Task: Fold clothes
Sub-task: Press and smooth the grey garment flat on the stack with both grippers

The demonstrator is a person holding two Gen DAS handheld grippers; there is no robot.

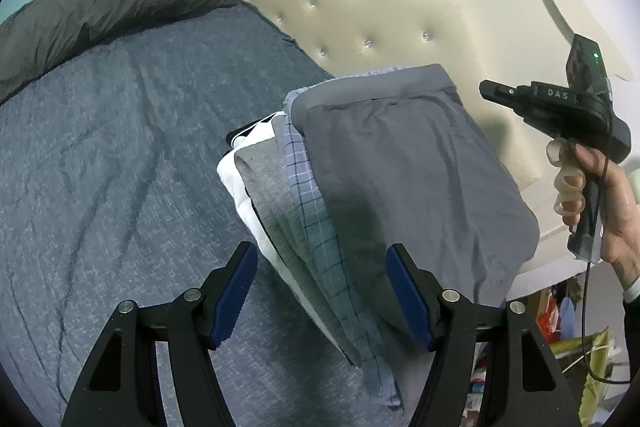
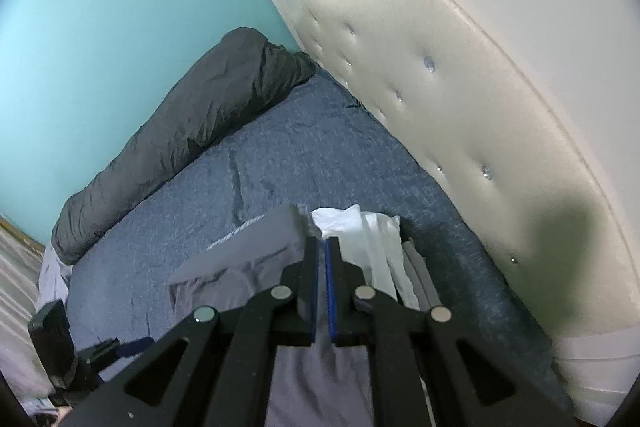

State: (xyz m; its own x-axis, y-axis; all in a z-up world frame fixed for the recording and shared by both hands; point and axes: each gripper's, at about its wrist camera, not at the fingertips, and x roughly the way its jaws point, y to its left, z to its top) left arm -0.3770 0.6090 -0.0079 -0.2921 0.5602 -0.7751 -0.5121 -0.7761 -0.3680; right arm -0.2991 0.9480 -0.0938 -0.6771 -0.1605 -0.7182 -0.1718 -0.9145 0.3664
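Your left gripper (image 1: 320, 291) stands wide open, its blue ribbed pads (image 1: 234, 297) clear of any cloth, with the lower edge of the stack of folded clothes (image 1: 384, 195) lying between the black fingers in the left wrist view. That stack sits on the bed at about the centre of this view, running toward five o'clock: a smooth grey garment (image 1: 420, 167) with a broad waistband on top, a light-blue checked fabric (image 1: 316, 223) under it, then a heathered grey knit (image 1: 268, 195) and a white piece (image 1: 236, 183) peeking out at nine o'clock of the pile. The bedspread (image 1: 112, 155) is a mottled blue weave, lightly creased. A dark puffy quilt (image 1: 108, 3) lies at ten o'clock, and the cream tufted headboard (image 1: 360, 7) with carved scrollwork and shiny studs fills twelve to two o'clock. At three o'clock your right hand (image 1: 600, 203) grips the pistol-shaped handle, marked "DAS" in pale letters. In the right wrist view, your right gripper (image 2: 322, 247) is drawn nearly together, only a thin slit between its pads; whether it pinches any cloth cannot be told, though the grey garment lies beneath it.
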